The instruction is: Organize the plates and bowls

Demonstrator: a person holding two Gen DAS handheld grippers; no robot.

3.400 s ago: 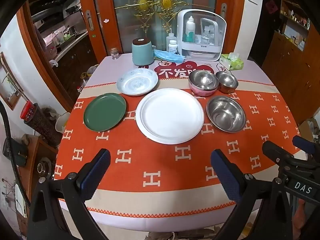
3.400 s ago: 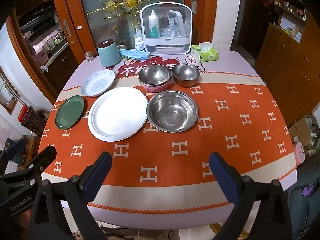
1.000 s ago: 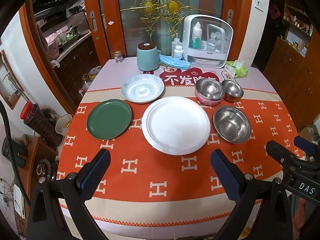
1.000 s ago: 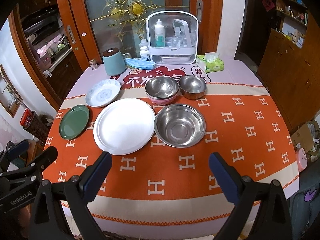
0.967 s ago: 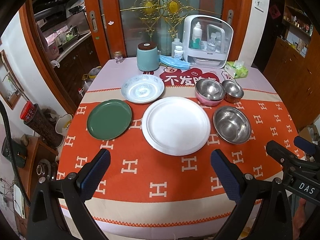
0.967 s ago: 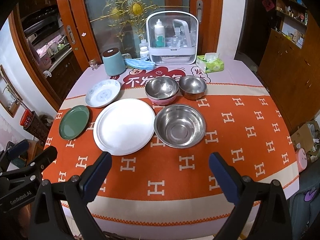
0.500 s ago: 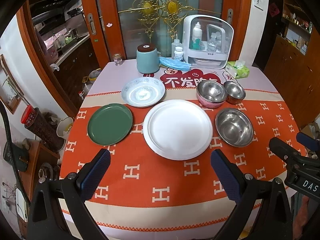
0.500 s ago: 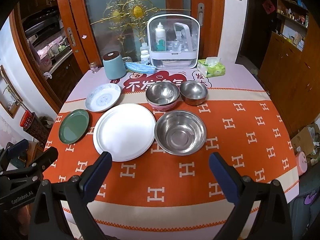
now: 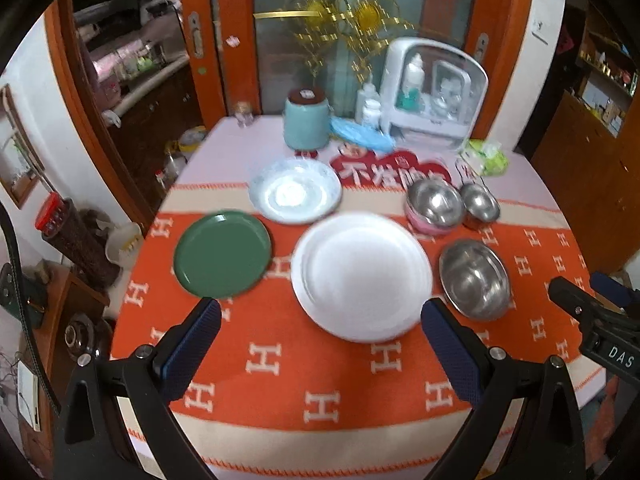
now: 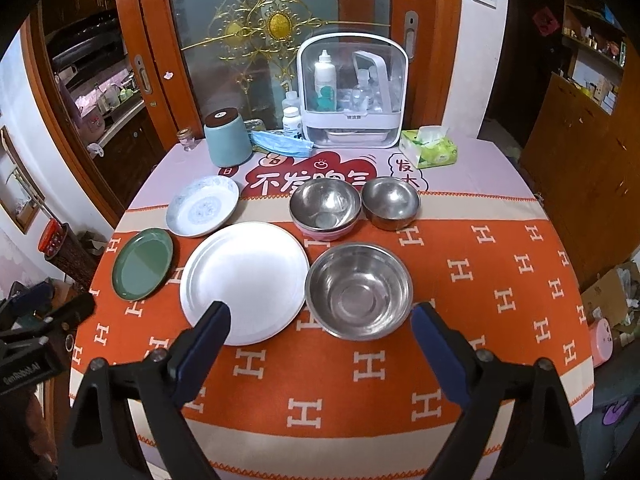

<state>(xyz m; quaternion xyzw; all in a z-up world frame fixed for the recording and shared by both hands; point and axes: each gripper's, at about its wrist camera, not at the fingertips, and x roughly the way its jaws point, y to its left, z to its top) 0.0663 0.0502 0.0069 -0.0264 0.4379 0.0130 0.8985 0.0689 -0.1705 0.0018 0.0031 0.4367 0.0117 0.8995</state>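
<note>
Since the earlier frames both views have been carried fwd over the desk [image 10: 500,280]: the dishes sit lower and nearer the fingers, and the right hand-held gripper [image 10: 320,322] has had its jaws narrowed a little, w/ nothing between them. It is held wide open above the orange cloth, its left fingertip seen over the near rim of the white plate [image 10: 244,280] and its right fingertip just beside the large steel bowl [image 10: 359,290]. The left hand-held gripper [image 9: 320,320] is likewise held open and empty, one fingertip seen just below the green plate [image 9: 223,254], the other between the white plate and the large steel bowl; contact w/ the dishes can't be told, and the left view is blurred.

Dishes are laid out as follows:
- green plate at far left, apart from the rest;
- patterned blue-white plate [image 10: 203,205] behind it, close to the white plate's far rim;
- white plate at centre, just beside the large steel bowl;
- a steel bowl nested in a pink bowl [image 10: 325,205] behind these; possibly more than one steel bowl is stacked there;
- small steel bowl [image 10: 391,202] just beside that stack, to its right.

At the desk's far edge are seen a teal canister [image 10: 227,142], a blue face mask [image 10: 280,143], a white storage case [image 10: 352,96] w/ bottles, and a tissue pack [image 10: 429,151].
</note>
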